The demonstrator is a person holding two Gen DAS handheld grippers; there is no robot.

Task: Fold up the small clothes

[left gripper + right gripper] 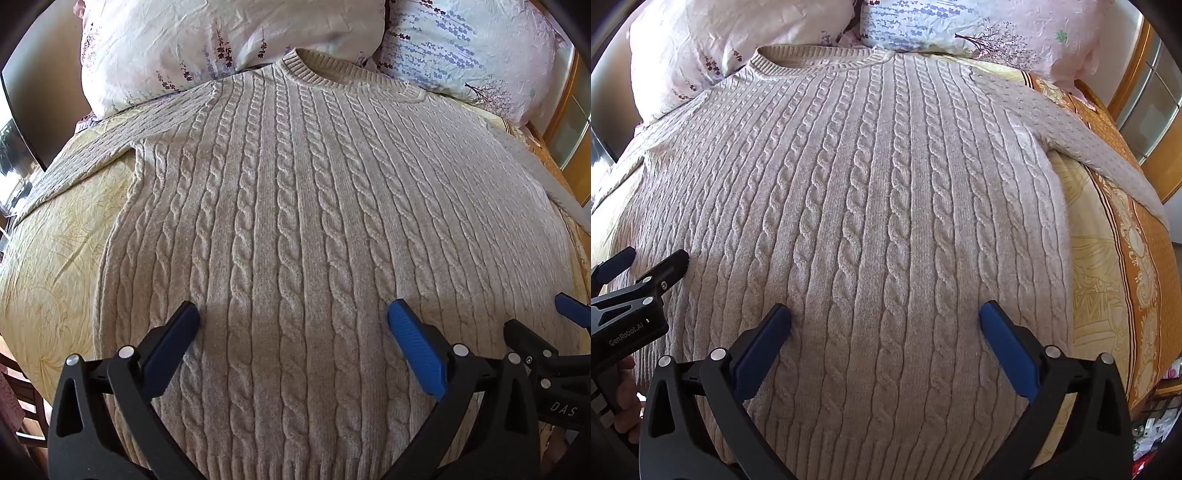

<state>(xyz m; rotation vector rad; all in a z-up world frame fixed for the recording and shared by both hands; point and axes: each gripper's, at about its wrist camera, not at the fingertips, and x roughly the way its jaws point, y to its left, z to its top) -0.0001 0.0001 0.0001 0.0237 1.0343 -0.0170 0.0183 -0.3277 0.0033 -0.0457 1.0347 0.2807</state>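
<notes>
A beige cable-knit sweater (295, 221) lies spread flat on the bed (55, 258), collar toward two floral pillows (221, 40), one sleeve out to each side. Above the sweater's lower half, the left claw (293, 317) hangs released, jaws wide, nothing between them. Beside it, nearer the sweater's right edge, the right claw (885, 317) is equally spread and empty. The left claw's body reads "GenRobot.AI"; the right's shows "DAS".

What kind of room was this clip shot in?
Most likely a bedroom: a beige cable-knit sweater lies flat on a bed's yellow patterned bedspread, with pale floral pillows at its head and a wooden frame beside.
</notes>
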